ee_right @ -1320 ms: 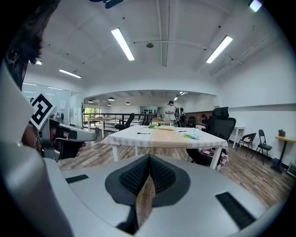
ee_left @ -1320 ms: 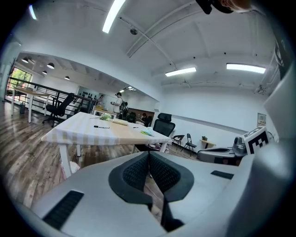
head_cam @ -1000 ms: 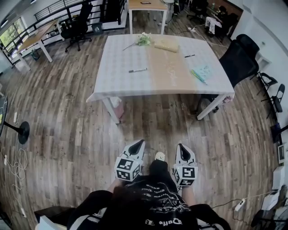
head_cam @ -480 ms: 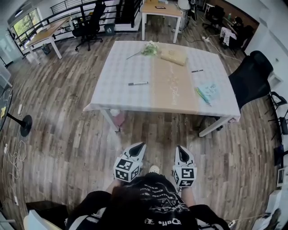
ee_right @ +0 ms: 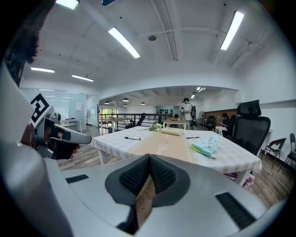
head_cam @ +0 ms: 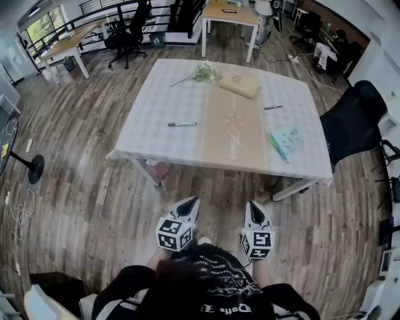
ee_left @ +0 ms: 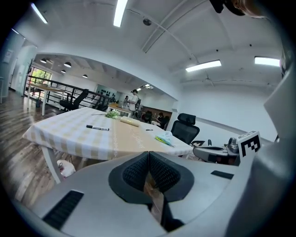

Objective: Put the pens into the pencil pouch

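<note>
— Just ahead of the person [head_cam: 212, 281], what are the grippers doing?
— Left gripper [head_cam: 193, 201] and right gripper [head_cam: 253, 205] hang over the floor [head_cam: 94, 206], jaws pressed together, holding nothing, short of the table [head_cam: 156, 147].
— And the pens?
— All are on the table. The marker [head_cam: 182, 124] is left, the green pen [head_cam: 275, 146] right, and the black pen [head_cam: 273, 107] farther back. The tan pouch [head_cam: 239, 85] is beyond.

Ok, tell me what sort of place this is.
Most likely an open-plan office or lab workspace: swivel office chairs stand by a cloth-covered table, more desks sit on the wood floor beyond, and strip lights hang overhead.
</note>
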### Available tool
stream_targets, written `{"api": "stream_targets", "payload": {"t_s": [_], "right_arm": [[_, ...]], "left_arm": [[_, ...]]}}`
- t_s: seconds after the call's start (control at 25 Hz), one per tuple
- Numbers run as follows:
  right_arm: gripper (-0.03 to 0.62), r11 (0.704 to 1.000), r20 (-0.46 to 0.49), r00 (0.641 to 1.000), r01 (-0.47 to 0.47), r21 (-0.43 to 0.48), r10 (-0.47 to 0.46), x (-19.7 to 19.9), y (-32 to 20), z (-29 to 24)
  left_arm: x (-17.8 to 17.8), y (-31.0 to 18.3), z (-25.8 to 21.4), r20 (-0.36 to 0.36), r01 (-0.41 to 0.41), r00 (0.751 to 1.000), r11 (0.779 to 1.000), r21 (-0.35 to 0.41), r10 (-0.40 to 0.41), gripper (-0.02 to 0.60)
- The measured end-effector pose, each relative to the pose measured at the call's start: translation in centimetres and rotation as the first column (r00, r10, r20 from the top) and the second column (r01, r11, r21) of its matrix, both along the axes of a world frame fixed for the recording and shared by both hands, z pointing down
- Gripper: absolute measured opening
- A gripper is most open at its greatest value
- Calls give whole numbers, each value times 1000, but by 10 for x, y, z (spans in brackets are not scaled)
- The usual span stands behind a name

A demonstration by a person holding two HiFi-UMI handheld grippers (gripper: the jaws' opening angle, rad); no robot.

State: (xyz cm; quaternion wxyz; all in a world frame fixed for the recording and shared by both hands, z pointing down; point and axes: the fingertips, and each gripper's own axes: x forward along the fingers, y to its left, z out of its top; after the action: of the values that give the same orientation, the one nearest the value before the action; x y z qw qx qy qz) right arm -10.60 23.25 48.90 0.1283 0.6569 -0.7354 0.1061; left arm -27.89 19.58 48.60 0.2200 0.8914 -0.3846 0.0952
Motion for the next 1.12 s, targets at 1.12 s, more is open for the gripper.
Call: {"api": "stream_targets", "payload": {"t_s": [1.12], "right_arm": [[9,992,64,992,-105,-66,109,40,-222,22]], "left_arm": [[5,-278,26,163,-4,987,999,37,-2,21]]}}
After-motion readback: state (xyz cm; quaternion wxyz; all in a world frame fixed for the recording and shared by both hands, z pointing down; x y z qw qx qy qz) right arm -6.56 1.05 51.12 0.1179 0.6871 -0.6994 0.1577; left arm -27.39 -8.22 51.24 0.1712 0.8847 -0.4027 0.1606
